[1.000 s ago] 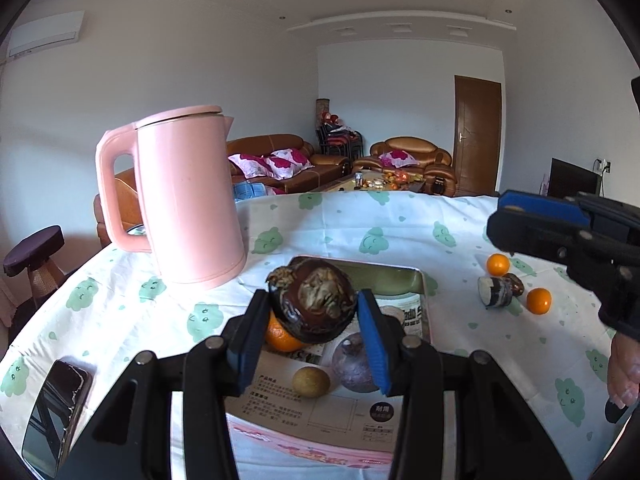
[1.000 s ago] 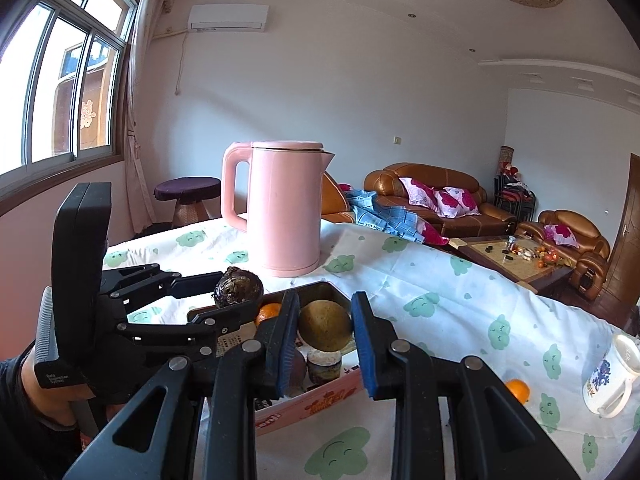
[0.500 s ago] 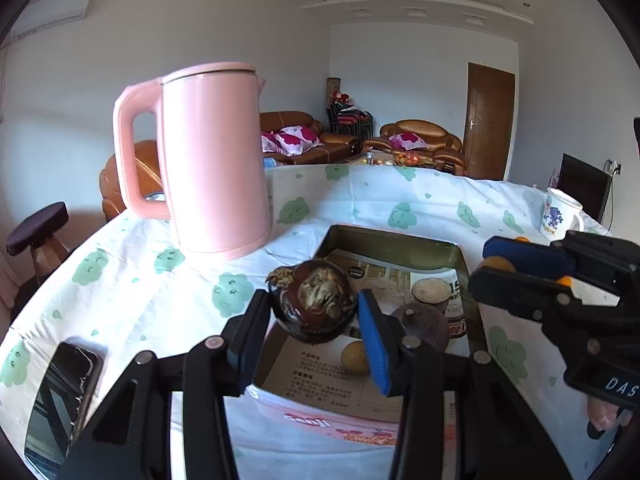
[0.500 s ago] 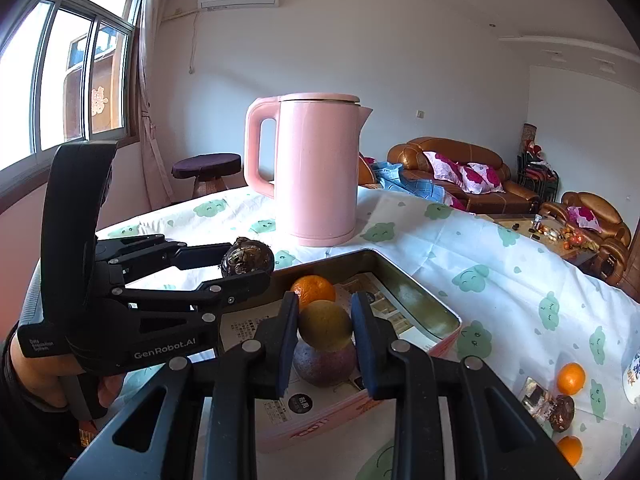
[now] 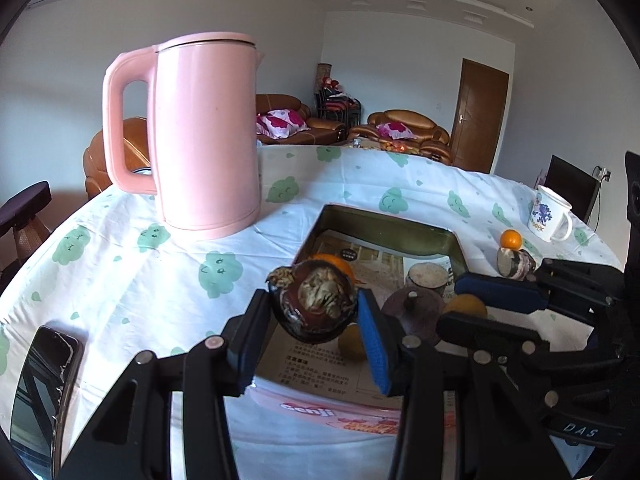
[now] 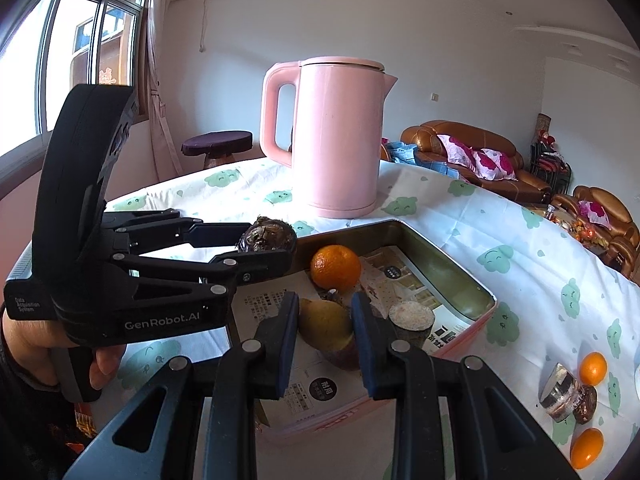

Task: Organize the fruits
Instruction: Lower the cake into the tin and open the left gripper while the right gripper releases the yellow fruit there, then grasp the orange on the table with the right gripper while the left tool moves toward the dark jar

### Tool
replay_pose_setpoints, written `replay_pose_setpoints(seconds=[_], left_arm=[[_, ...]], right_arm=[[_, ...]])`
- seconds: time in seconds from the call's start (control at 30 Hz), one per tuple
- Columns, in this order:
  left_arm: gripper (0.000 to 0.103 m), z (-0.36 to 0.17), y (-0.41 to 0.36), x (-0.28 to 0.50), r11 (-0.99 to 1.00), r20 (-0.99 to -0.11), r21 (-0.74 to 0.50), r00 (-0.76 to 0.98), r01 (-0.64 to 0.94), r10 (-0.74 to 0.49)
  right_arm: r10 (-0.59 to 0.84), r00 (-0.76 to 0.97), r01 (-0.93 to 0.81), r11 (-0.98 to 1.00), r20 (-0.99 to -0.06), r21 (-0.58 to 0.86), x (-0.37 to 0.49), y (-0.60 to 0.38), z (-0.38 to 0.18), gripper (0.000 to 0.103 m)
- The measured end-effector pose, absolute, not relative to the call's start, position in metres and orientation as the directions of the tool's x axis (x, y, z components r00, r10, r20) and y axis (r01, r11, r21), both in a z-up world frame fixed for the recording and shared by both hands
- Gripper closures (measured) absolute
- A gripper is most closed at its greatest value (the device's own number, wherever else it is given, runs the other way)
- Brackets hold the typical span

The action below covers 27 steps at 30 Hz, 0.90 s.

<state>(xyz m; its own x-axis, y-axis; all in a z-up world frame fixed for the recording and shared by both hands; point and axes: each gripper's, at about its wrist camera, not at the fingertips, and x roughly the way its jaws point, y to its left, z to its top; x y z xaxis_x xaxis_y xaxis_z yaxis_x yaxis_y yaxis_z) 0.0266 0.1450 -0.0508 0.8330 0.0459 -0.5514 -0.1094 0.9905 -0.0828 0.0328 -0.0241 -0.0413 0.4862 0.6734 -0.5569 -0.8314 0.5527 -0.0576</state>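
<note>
Both cameras rode just behind their own tongs, looking forward and down along the fingers, close over the tabletop (image 5: 132, 264). The left view faced the far sofas and a brown door (image 5: 478, 116); the right view faced more toward the window (image 6: 72, 60). Both took in the pink kettle (image 5: 204, 136) and the lined tin tray (image 6: 448, 280), and each saw the other's tongs.

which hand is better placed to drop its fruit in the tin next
Right, probably. The right gripper holds its yellow fruit low inside the tin, above the purple fruit. The left gripper holds the dark fruit nearer the tin's edge.
</note>
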Motion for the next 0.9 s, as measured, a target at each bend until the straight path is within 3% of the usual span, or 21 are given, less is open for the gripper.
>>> replay_pose_setpoints(seconds=[0.9], left_arm=[[0.054,-0.055,0.141,0.032,0.992,-0.576,-0.042,0.814,-0.118,0.072]], right_arm=[[0.634,0.456,-0.838,0.542,-0.625,-0.061,0.034,-0.018,-0.058,0.074]])
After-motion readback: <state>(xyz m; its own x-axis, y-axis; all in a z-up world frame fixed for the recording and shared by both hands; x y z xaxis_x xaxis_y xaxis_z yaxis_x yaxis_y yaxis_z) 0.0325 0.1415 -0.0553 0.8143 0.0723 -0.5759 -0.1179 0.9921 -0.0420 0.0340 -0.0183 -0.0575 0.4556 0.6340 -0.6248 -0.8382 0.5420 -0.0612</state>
